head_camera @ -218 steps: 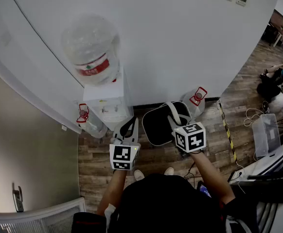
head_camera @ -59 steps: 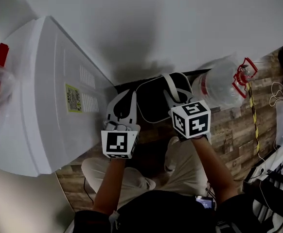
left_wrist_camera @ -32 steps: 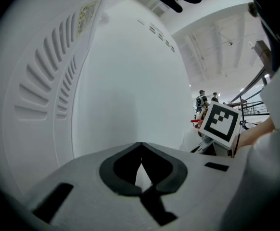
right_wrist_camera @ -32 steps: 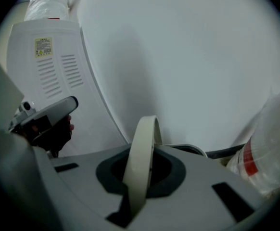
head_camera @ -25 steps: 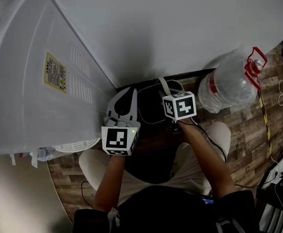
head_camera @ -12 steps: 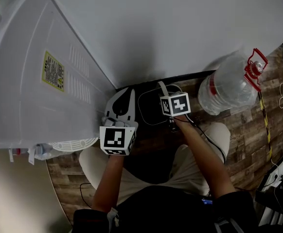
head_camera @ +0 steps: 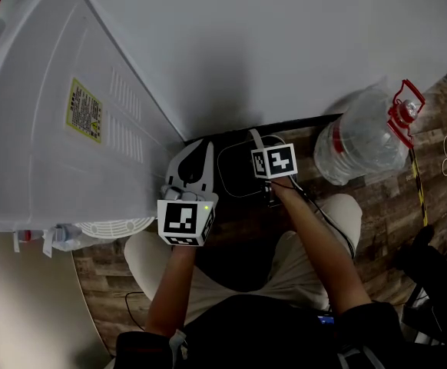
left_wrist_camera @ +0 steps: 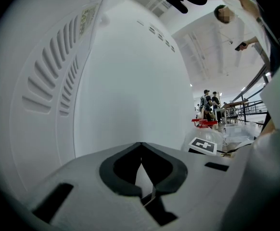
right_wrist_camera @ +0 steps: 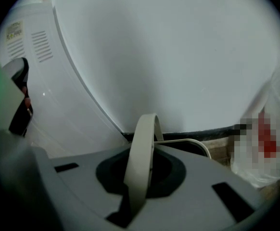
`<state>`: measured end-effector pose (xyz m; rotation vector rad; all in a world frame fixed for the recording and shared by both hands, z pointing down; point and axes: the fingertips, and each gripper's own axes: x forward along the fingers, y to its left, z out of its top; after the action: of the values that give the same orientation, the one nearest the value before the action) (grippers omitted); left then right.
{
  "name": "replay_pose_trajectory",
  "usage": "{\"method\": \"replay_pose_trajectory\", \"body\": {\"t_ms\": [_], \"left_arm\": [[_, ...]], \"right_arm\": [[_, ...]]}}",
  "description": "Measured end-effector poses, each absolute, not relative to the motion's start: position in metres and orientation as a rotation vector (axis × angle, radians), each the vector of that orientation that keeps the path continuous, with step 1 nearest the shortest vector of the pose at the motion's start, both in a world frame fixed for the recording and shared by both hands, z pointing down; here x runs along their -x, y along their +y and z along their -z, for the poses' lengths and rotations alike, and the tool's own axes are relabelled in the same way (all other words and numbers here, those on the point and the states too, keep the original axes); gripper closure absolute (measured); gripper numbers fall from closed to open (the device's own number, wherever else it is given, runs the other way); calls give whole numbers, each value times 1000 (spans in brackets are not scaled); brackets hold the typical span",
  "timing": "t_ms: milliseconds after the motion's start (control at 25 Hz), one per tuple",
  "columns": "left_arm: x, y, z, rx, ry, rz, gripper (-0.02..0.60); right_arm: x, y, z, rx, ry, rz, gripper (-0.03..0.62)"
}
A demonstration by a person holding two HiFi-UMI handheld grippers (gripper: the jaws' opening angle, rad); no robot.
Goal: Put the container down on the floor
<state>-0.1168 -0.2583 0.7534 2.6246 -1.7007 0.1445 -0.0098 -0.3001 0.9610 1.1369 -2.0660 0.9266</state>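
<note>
Lower than a second ago, the right claw (head_camera: pixel 263 151) has sunk toward the wooden floor (head_camera: pixel 385 206), and its marker cube looks smaller from the head view, while the left claw (head_camera: pixel 200 156) has kept its spot. The right claw's jaws are clamped on the pale strap handle (right_wrist_camera: pixel 141 153) of the container (head_camera: pixel 222 177), and the strap rises between them. The dark, pale-rimmed container sits just below and ahead of that claw, close to the black skirting (head_camera: pixel 300 121) at the foot of the wall (head_camera: pixel 285 44). Whether its bottom touches the floor I can't tell. The left claw's jaws are pressed together with nothing between them, and the white water dispenser (head_camera: pixel 70 129) shows its vented side just to that claw's left. A large clear water bottle (head_camera: pixel 362 141) with a red handle lies on the floor, well off to the right claw's right.
</note>
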Motion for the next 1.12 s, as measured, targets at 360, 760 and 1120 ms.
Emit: {"method": "replay_pose_trajectory", "body": {"t_ms": [360,760,1120], "left_arm": [[115,-257,-762,-2607,-1678,-150,563],[117,-262,-764,-2599,-1670,-140,563],[106,-266,-767,-2612,-1633,-136,563]], "right_arm": [[7,-307,-962,-1114,-2056,-939,563],[-5,-306,-965,-1129,-2025,-909,563],[-44,-315,-971,-1183,-1965,-882,562]]}}
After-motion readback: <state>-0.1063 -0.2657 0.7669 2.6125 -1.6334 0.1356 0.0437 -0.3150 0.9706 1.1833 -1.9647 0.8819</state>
